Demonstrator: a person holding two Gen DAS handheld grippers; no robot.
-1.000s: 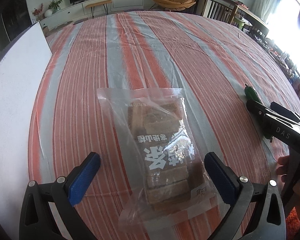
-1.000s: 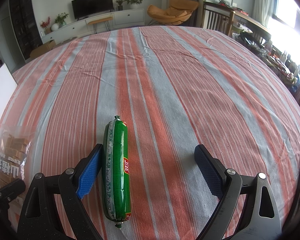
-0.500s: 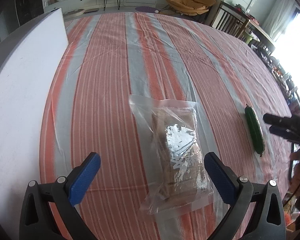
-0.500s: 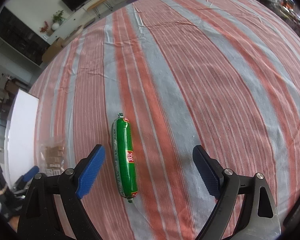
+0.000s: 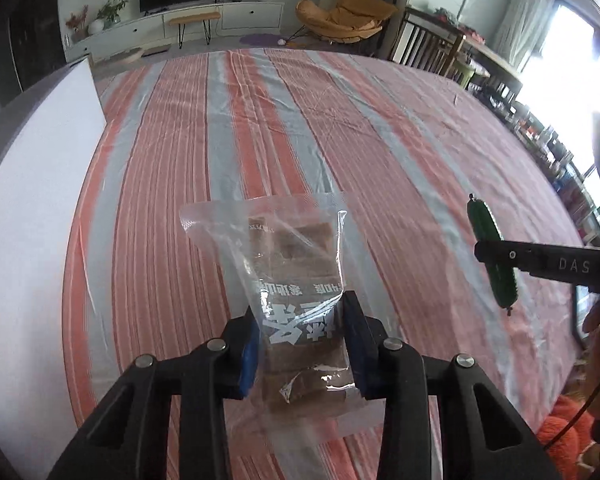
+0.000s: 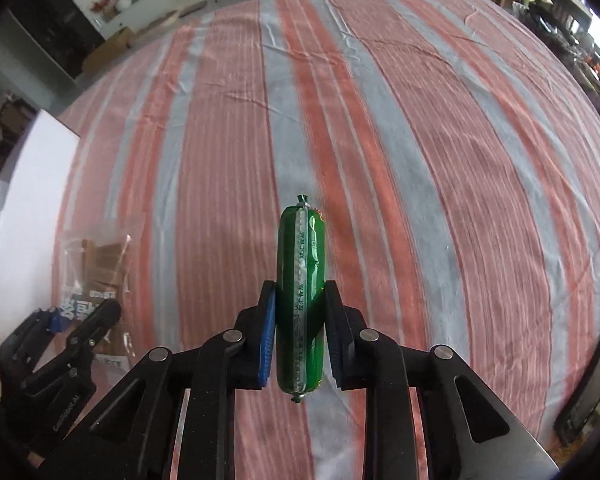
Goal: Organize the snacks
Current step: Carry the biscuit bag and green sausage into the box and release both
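Note:
My left gripper (image 5: 302,336) is shut on a clear plastic bag of brown snack bars (image 5: 292,264) with white print, gripping its near end above the striped tablecloth. My right gripper (image 6: 300,328) is shut on a green wrapped sausage (image 6: 300,264) that points away from me, held off the cloth. The sausage (image 5: 492,252) and the right gripper (image 5: 548,264) also show at the right of the left wrist view. The bag (image 6: 100,264) and the left gripper (image 6: 72,336) show at the left of the right wrist view.
A white board (image 5: 32,216) lies along the left side of the table; it also shows in the right wrist view (image 6: 28,208). The red and grey striped cloth (image 5: 300,120) covers the table. Chairs (image 5: 440,48) stand past the far right edge.
Both grippers have closed: the left on the snack bag, the right on the green sausage. Both items now sit between the jaws, lifted off the cloth.

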